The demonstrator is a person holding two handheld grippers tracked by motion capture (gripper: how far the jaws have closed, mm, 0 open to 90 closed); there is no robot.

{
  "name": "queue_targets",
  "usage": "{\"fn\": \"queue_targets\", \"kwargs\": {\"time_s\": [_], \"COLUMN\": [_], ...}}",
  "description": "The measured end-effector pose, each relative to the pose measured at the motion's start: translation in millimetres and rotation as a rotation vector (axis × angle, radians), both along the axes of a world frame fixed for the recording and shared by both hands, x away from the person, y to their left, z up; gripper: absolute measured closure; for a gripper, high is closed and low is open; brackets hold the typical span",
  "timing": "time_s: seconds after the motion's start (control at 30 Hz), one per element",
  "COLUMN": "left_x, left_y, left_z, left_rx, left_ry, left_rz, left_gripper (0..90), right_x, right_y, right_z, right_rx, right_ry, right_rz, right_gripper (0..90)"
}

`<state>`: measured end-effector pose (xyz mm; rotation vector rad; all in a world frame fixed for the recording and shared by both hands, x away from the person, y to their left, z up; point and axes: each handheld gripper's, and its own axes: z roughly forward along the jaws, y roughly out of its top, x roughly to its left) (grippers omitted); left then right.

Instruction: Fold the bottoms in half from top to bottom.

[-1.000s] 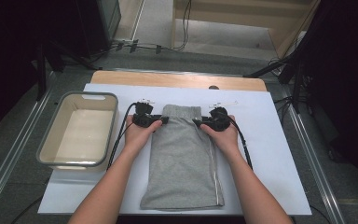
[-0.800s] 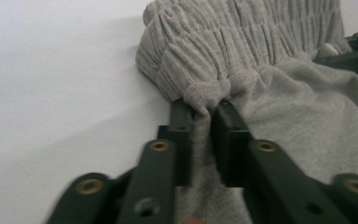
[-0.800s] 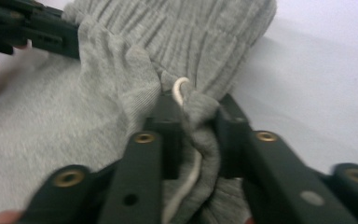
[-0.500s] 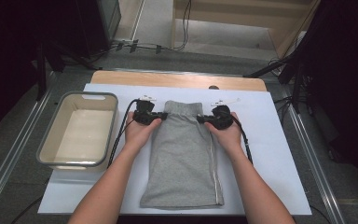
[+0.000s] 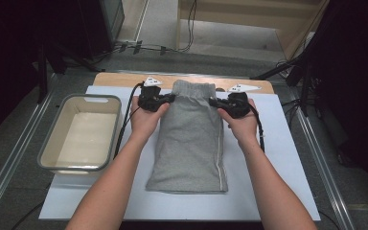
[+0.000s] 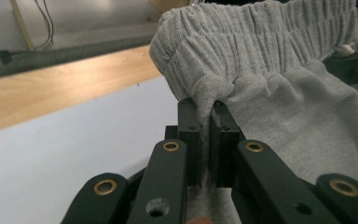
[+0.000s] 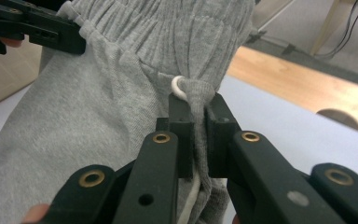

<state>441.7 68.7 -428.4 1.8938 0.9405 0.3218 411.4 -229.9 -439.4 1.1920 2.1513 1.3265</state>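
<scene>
Since the earlier high view, both your hands have risen and carried the waistband up with them, toward the top of the frame. Your left gripper [image 6: 204, 135] has just been closing and now pinches a fold of the grey shorts [image 5: 190, 139] just below the elastic waistband [image 6: 261, 42] — cloth is clamped between its jaws. Your right gripper [image 7: 196, 135] has closed the same way, gripping the opposite edge of the waist beside a white drawstring eyelet [image 7: 179, 86]. In the high view the left gripper [image 5: 170, 99] and right gripper [image 5: 215, 102] sit at upper centre, holding the waistband off the white mat [image 5: 278, 143] while the legs lie flat toward lower centre. At the left of the frame stands a beige tub [image 5: 81, 136], apart from the shorts.
</scene>
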Motion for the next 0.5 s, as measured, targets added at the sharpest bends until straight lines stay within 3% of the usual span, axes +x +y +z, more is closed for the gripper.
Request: {"fn": "queue_targets", "kwargs": {"time_s": [0.07, 0.27, 0.5], "left_x": [-3.0, -11.9, -26.0], "left_y": [-0.5, 2.1, 5.9], "left_z": [-2.4, -15.2, -17.8], "left_rx": [0.04, 0.017, -0.012], "left_ry": [-0.019, -0.012, -0.044], "left_rz": [0.002, -0.004, -0.028], "left_gripper": [85.6, 85.7, 85.7], "right_x": [-1.2, -10.0, -24.1], "right_y": [-1.6, -0.8, -2.6], "right_z": [-1.7, -14.7, -20.6], "right_rx": [-0.019, -0.061, -0.041], "right_ry": [-0.027, -0.08, -0.115], "right_rz": [0.009, 0.026, 0.035], "right_gripper": [81.7, 81.6, 81.5]}}
